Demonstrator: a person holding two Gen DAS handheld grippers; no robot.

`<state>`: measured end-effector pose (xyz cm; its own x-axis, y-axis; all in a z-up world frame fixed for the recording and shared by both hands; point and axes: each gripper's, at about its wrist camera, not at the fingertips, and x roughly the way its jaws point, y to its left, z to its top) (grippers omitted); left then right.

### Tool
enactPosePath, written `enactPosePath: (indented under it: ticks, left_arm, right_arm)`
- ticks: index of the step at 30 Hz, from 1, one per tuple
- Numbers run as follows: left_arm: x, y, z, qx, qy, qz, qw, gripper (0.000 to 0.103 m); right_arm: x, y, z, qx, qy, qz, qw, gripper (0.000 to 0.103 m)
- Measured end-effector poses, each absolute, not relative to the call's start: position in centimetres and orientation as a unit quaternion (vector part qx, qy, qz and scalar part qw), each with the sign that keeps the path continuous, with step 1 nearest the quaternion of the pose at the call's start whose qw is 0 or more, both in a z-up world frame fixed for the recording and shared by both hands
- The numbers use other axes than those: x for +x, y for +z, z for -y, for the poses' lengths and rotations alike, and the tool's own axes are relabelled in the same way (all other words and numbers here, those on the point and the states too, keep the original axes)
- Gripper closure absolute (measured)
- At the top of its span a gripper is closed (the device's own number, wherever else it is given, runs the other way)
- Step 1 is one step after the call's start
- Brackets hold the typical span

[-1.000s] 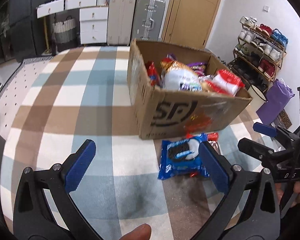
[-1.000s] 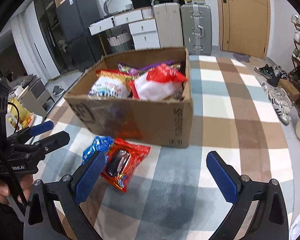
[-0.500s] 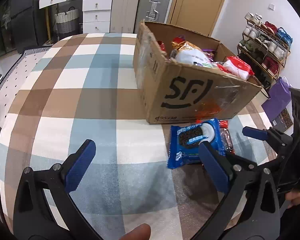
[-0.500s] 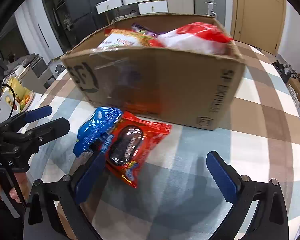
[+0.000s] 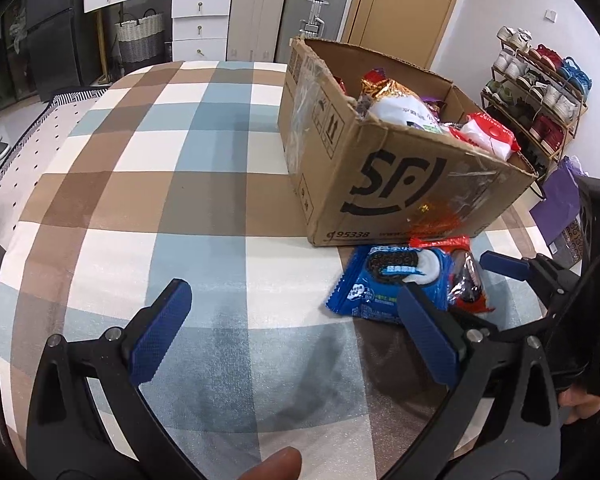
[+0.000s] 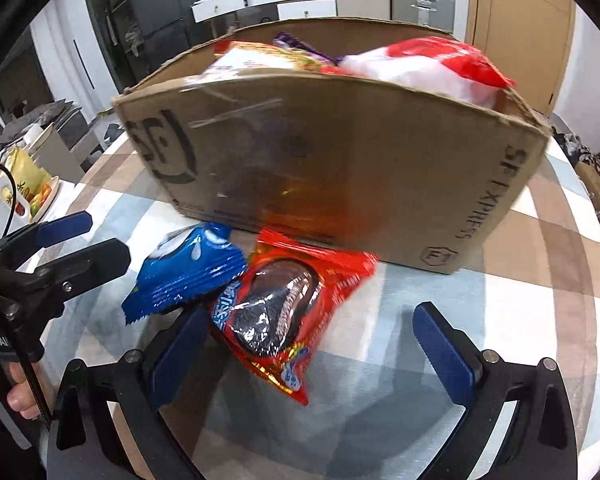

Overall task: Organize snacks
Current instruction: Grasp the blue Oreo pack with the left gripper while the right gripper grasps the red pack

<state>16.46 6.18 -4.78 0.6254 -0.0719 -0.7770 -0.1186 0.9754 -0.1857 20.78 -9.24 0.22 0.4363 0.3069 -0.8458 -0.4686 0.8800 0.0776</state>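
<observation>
Blue cookie pack [image 6: 186, 270] overlaps red pack [image 6: 288, 312]; only the right view shows the red one whole. Both claws, left [image 5: 296, 332] and right [image 6: 320, 344], gape empty.

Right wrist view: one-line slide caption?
Open right gripper over a red cookie pack beside a blue one, before the cardboard box.

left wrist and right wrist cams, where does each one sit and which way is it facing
Left wrist: on the left gripper, facing the cardboard box; a fingertip shows at the bottom edge.
Right wrist: on the right gripper, facing the red snack pack before the box; a hand shows at lower left.
Shared: the box, the blue cookie pack and the red pack; each sees the other gripper.
</observation>
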Motion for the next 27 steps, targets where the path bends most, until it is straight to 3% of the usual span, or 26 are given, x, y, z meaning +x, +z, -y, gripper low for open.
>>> enactPosePath:
  ticks: [24,27]
  left_arm:
    - [19.5,-6.9,-0.4,-0.067,-0.048,-0.466,0.881,0.001]
    - [19.8,-7.1,0.3,-0.065,-0.047,-0.466,0.881,0.001]
  right_arm:
    - [21.4,-0.4,15.4,-0.051,0.213,-0.476,0.852,0.002]
    - [20.4,-0.1,16.0,-0.049,0.219,-0.471,0.853,0.008]
